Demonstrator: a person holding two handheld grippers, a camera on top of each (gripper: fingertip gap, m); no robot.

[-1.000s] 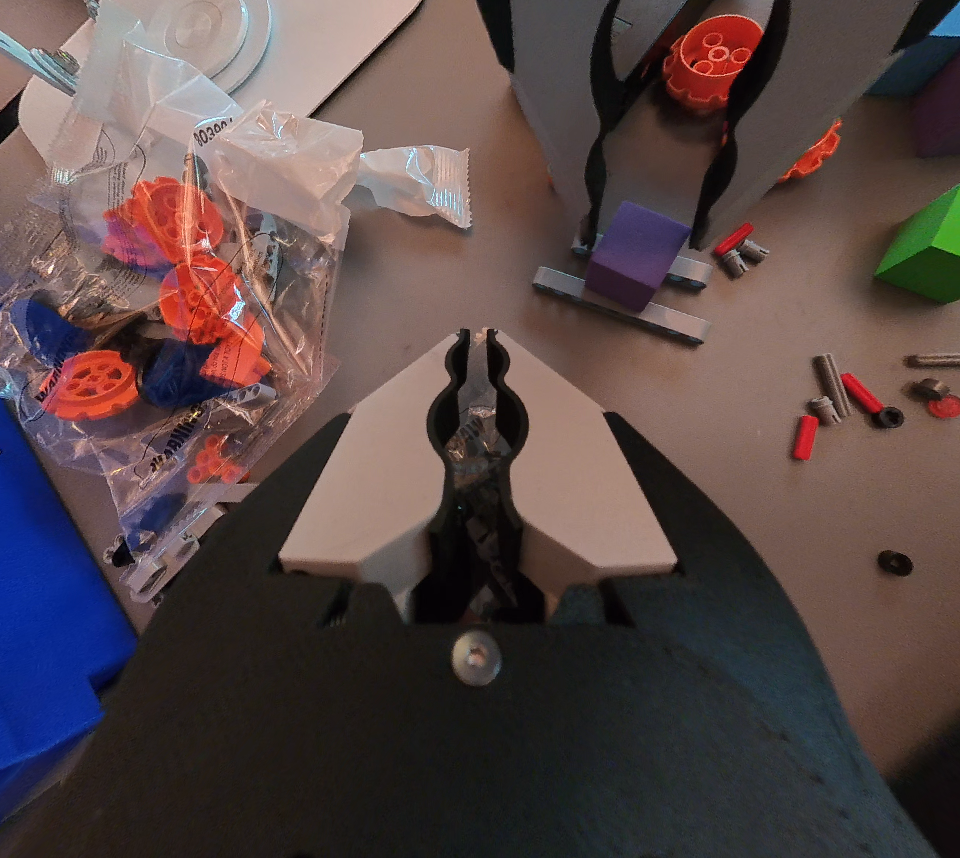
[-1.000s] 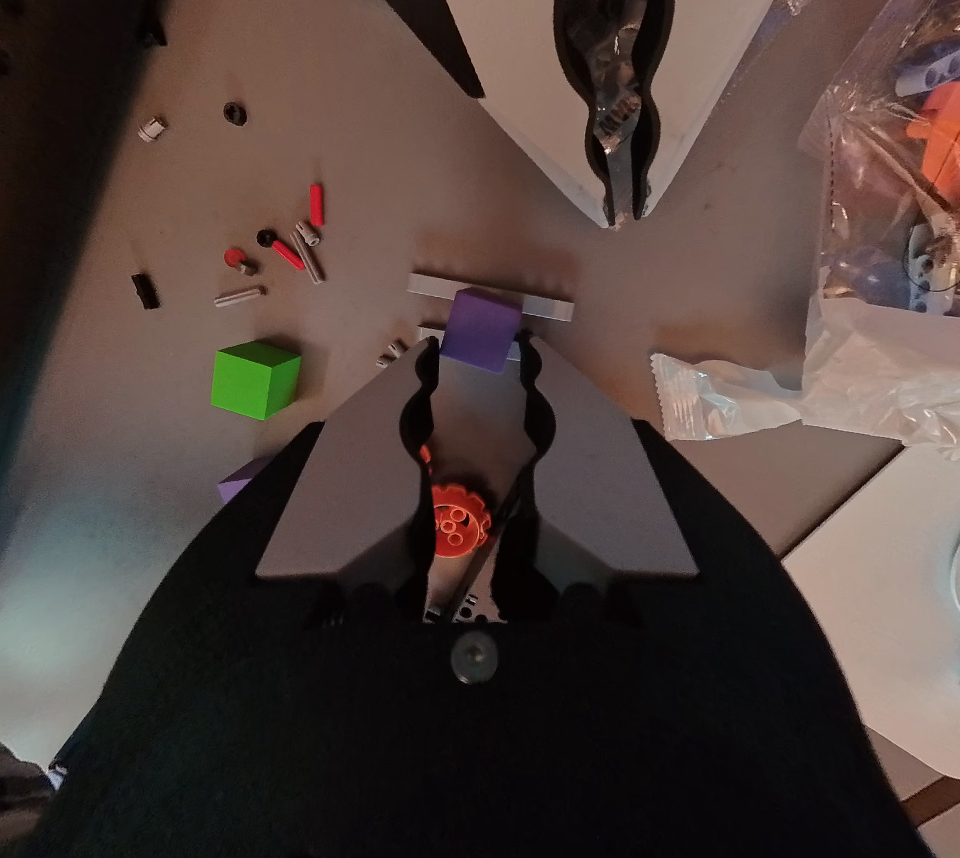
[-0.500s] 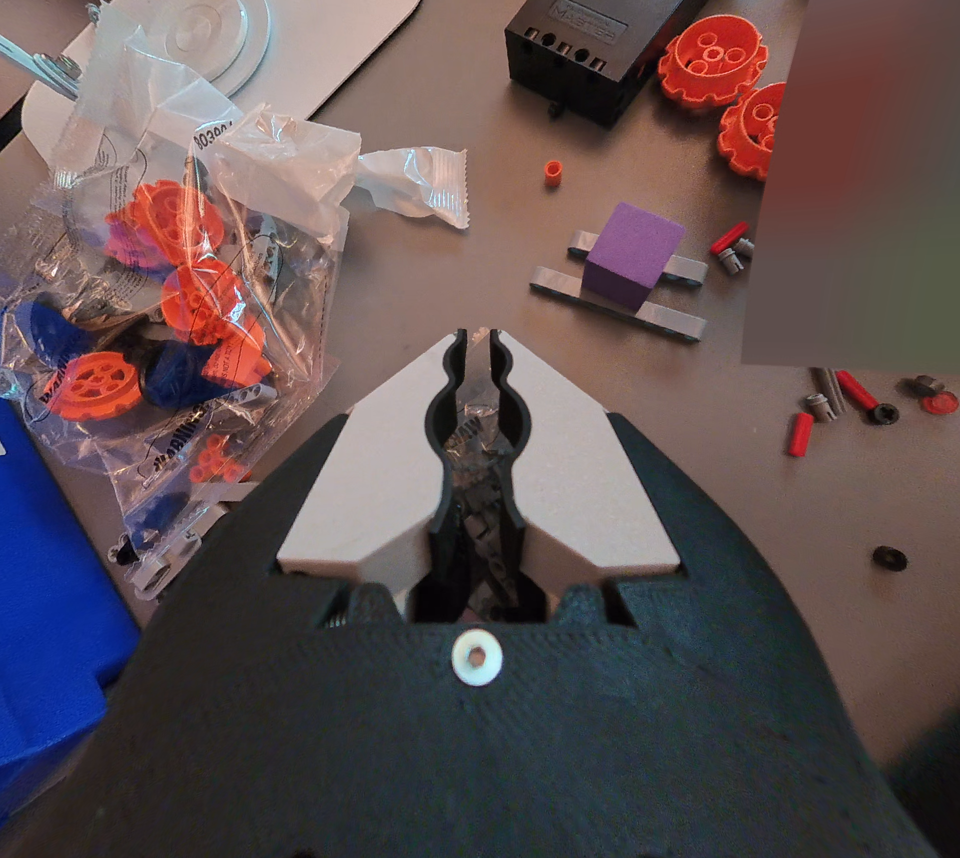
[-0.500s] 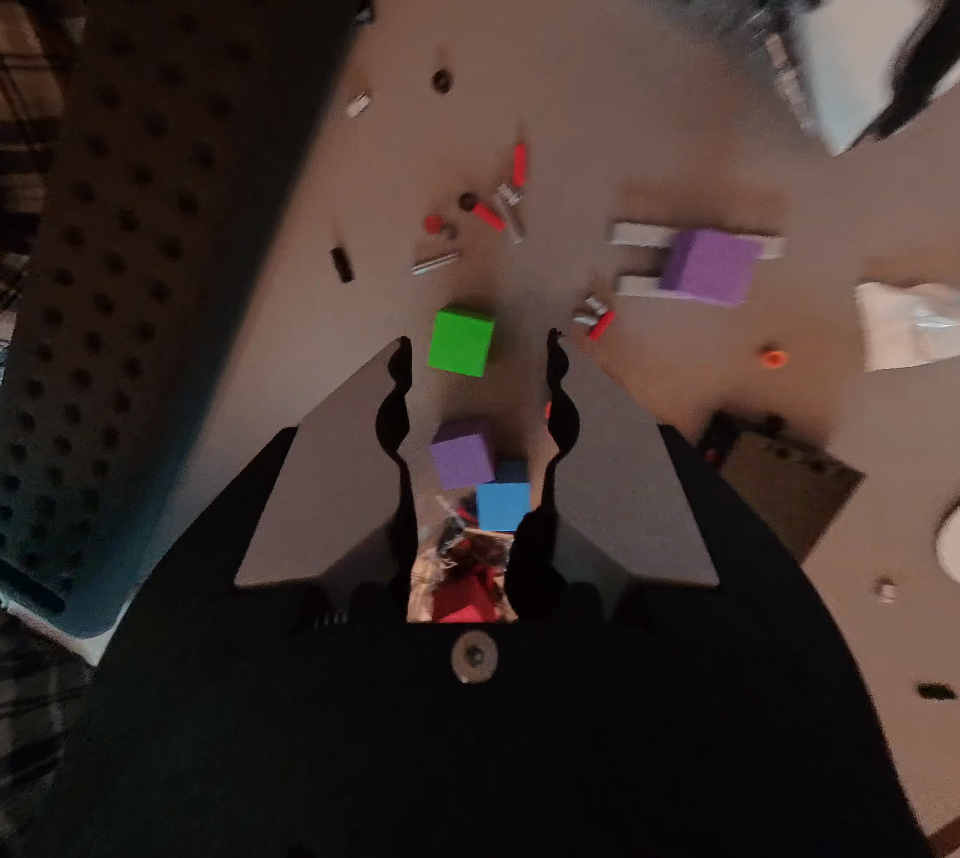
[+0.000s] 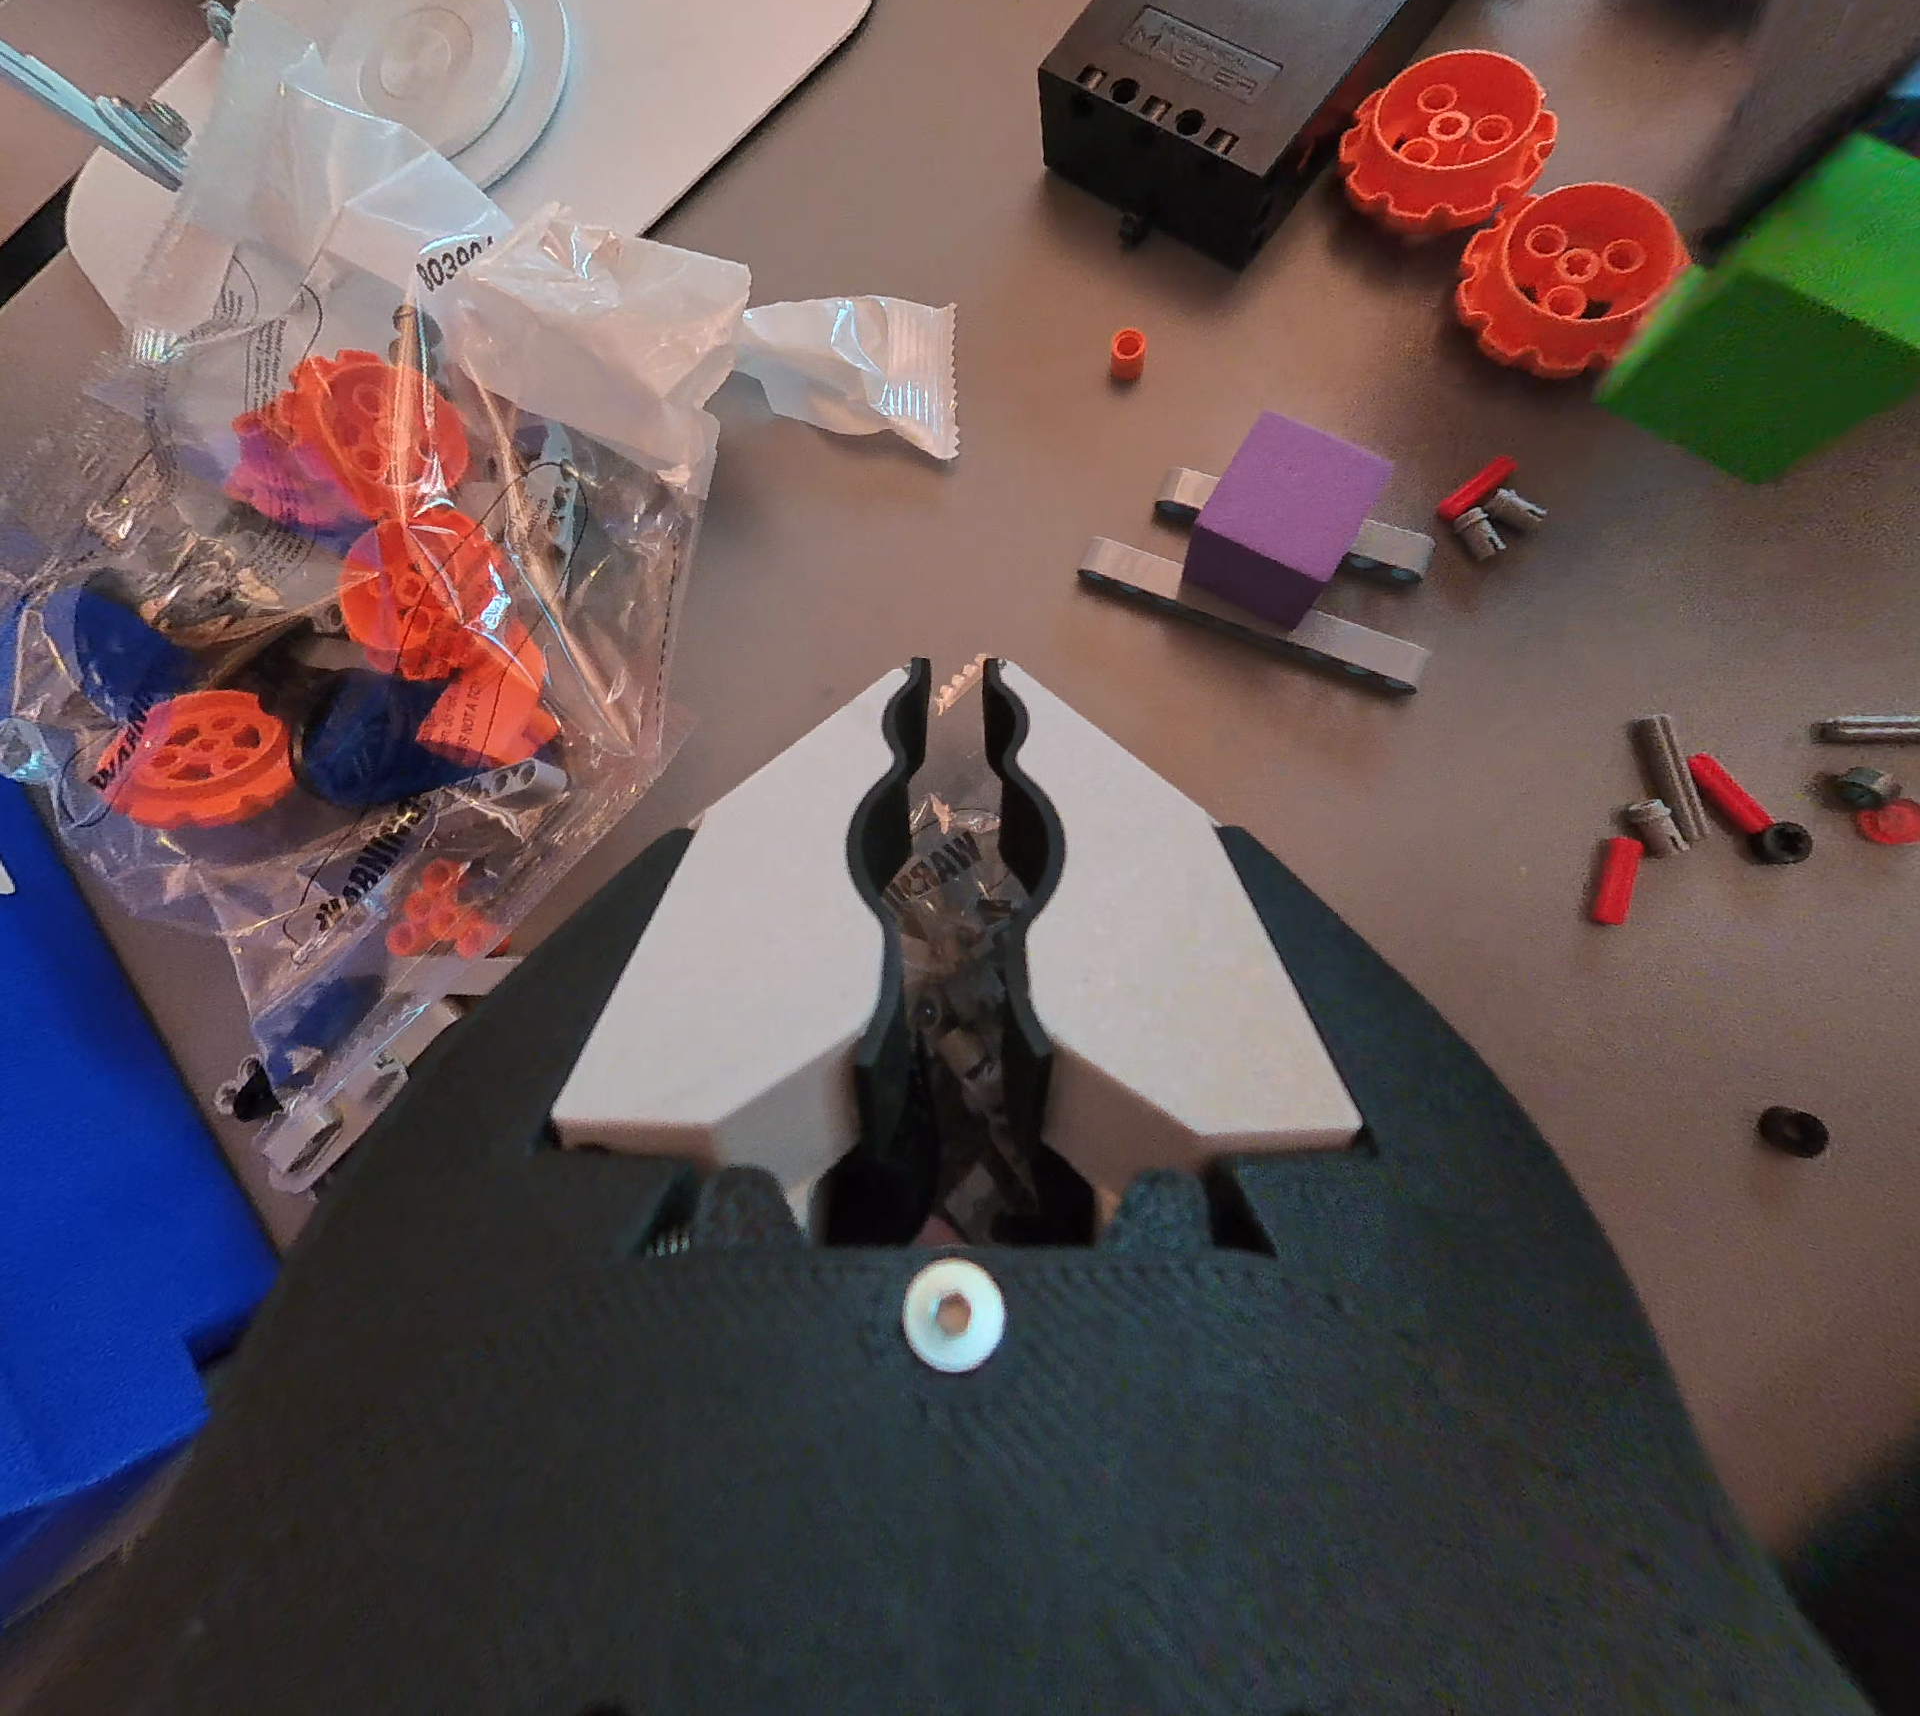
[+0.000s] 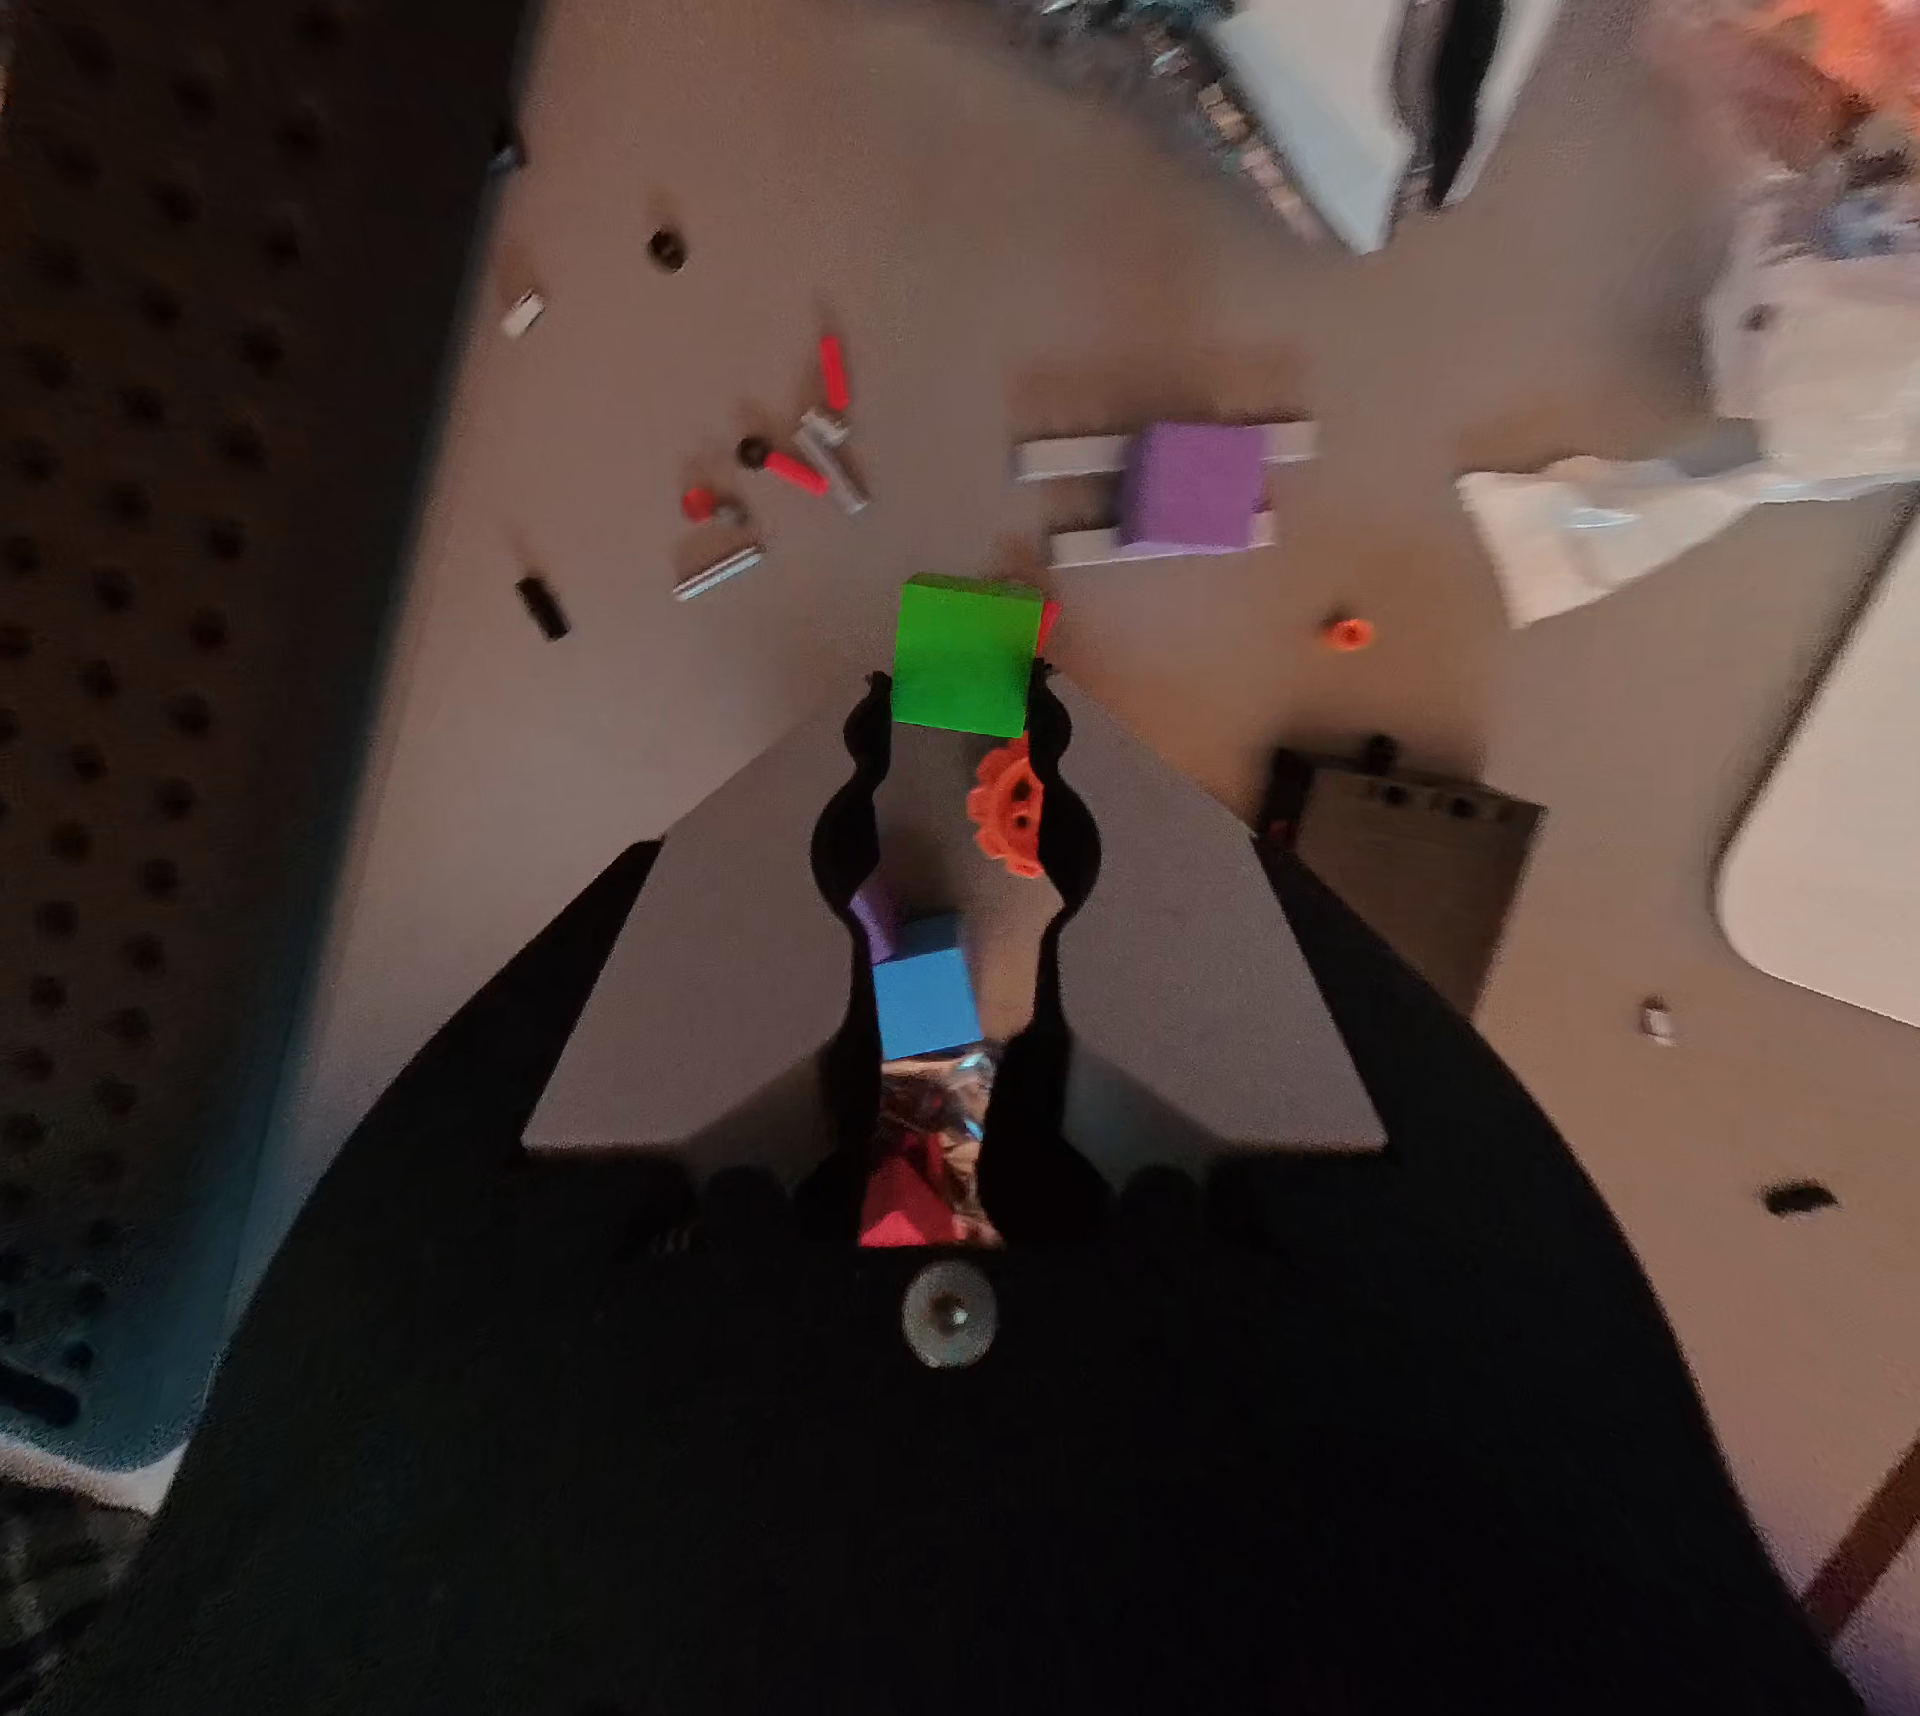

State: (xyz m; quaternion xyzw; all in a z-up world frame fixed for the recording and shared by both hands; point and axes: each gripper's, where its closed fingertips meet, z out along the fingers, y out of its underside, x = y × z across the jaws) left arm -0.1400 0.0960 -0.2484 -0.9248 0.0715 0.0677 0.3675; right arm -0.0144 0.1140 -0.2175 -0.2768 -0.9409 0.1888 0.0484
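Your left gripper [image 5: 951, 679] has its jaws nearly closed, pinching a small clear plastic bag [image 5: 961, 928] of dark little parts between them. Just beyond its tips on the bench [image 5: 935, 523], a purple cube [image 5: 1283, 518] sits across two grey beams [image 5: 1247, 627]. To the left lies a heap of clear bags [image 5: 364, 586] with orange and blue parts. Farther on, toward the far edge, a black perforated box [image 5: 1278, 14] lies beside two orange wheels [image 5: 1512, 212].

Your right gripper [image 6: 961, 679] has its jaws closed partway onto a green cube [image 6: 966, 653], gripped at the very tips and apparently lifted off the bench. Below it, between the fingers, you see a blue cube [image 6: 925, 1001] and another orange wheel [image 6: 1008, 809]. Loose red and grey pins [image 6: 810, 451] lie scattered farther left; this view is blurred.
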